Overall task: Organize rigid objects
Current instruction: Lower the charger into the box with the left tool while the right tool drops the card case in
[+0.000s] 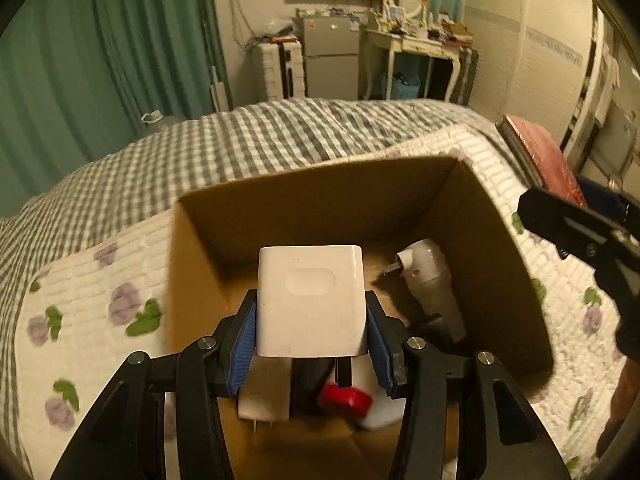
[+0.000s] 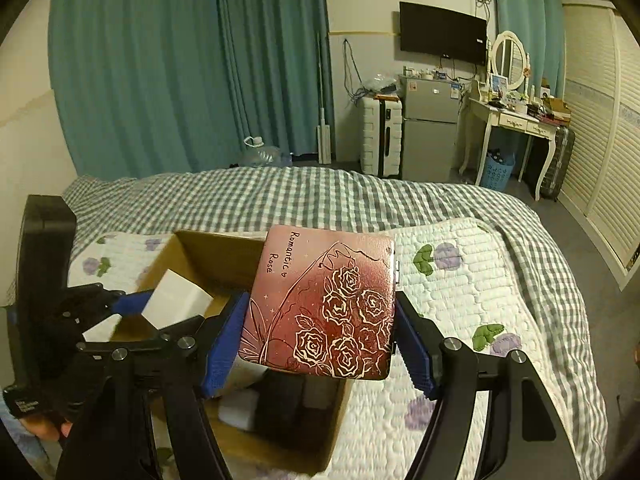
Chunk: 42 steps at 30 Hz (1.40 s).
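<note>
My left gripper [image 1: 310,336] is shut on a white plug-in charger block [image 1: 310,300] and holds it over the open cardboard box [image 1: 320,196]. In the box lie a white bottle-shaped device [image 1: 430,284], a red cap [image 1: 344,398] and other white and black items, partly hidden. My right gripper [image 2: 320,340] is shut on a pink-red rose-print case [image 2: 324,304] marked "Romantic Rose", held above the box's right edge [image 2: 200,256]. The left gripper with its white block [image 2: 176,300] shows in the right wrist view. The case [image 1: 540,156] shows at the right of the left wrist view.
The box sits on a white floral quilt [image 2: 460,308] over a grey checked bedspread [image 2: 320,196]. Beyond the bed stand teal curtains [image 2: 180,68], a white suitcase [image 2: 380,136], a small fridge [image 2: 430,128] and a dressing table [image 2: 512,120].
</note>
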{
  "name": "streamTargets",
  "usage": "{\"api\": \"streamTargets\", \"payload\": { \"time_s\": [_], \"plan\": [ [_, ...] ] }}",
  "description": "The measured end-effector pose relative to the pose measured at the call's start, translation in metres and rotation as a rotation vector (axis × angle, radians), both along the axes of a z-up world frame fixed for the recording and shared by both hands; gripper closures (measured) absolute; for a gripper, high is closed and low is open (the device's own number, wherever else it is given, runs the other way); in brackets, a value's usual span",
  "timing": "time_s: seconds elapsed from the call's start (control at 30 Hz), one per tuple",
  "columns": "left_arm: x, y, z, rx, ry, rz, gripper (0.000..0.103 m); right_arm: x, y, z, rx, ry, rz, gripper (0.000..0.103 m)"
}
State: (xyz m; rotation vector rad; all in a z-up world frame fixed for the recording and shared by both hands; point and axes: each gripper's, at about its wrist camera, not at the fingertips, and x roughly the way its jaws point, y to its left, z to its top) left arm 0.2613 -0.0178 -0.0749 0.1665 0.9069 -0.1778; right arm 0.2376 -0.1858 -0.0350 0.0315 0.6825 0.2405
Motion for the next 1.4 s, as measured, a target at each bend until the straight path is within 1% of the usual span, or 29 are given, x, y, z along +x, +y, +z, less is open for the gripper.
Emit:
{"api": "streamTargets", "payload": {
  "time_s": [0.13, 0.2, 0.23, 0.3, 0.4, 0.47, 0.5, 0.57, 0.6, 0.67, 0.77, 0.87, 0.97, 1.1, 1.2, 1.27, 1.4],
  "plan": [
    [0.011, -0.002, -0.012, 0.018, -0.002, -0.012, 0.053, 0.011, 0.001, -0.009, -0.014, 0.007, -0.009, 0.033],
    [0.012, -0.002, -0.013, 0.008, -0.005, -0.016, 0.052, 0.014, 0.003, -0.011, -0.015, 0.009, -0.011, 0.033],
    [0.012, -0.002, -0.013, 0.000, -0.001, -0.021, 0.051, 0.015, 0.004, -0.011, -0.016, 0.009, -0.013, 0.033],
    [0.011, -0.001, -0.013, -0.027, 0.023, -0.036, 0.051, 0.015, 0.008, -0.010, -0.026, 0.009, -0.011, 0.033],
    [0.009, -0.002, -0.015, -0.021, 0.062, -0.038, 0.050, 0.013, 0.012, -0.006, -0.029, 0.004, -0.014, 0.033],
    [0.002, -0.002, -0.012, -0.022, 0.071, -0.048, 0.050, 0.010, 0.014, 0.000, -0.026, -0.003, -0.017, 0.033],
    [-0.001, -0.001, -0.010, -0.025, 0.063, -0.047, 0.048, 0.010, 0.014, 0.002, -0.027, -0.007, -0.019, 0.033],
    [-0.010, 0.004, 0.003, -0.028, -0.003, -0.017, 0.040, 0.007, 0.016, 0.010, -0.028, -0.017, -0.025, 0.033],
    [-0.012, 0.006, 0.009, -0.033, -0.020, -0.007, 0.040, 0.007, 0.015, 0.012, -0.025, -0.019, -0.028, 0.033],
    [-0.013, 0.013, 0.020, -0.059, -0.017, 0.001, 0.040, 0.006, 0.015, 0.017, -0.015, -0.015, -0.032, 0.033],
    [-0.018, 0.027, 0.033, -0.068, -0.039, 0.039, 0.040, 0.003, 0.019, 0.024, -0.035, -0.020, -0.029, 0.033],
    [-0.024, 0.043, 0.042, -0.085, -0.056, 0.068, 0.040, 0.003, 0.021, 0.025, -0.029, -0.016, -0.023, 0.033],
    [-0.029, 0.059, 0.050, -0.098, -0.087, 0.098, 0.040, 0.008, 0.028, 0.018, -0.016, 0.005, -0.018, 0.033],
    [-0.026, 0.075, 0.050, -0.114, -0.104, 0.123, 0.039, 0.024, 0.042, -0.007, -0.003, 0.071, -0.009, 0.033],
    [-0.027, 0.081, 0.045, -0.130, -0.102, 0.107, 0.037, 0.035, 0.055, -0.029, -0.025, 0.127, -0.004, 0.033],
    [-0.028, 0.081, 0.039, -0.118, -0.105, 0.087, 0.037, 0.041, 0.062, -0.043, -0.021, 0.161, -0.006, 0.033],
    [-0.027, 0.082, 0.030, -0.133, -0.086, 0.083, 0.036, 0.047, 0.065, -0.053, -0.005, 0.172, -0.016, 0.032]
  ]
}}
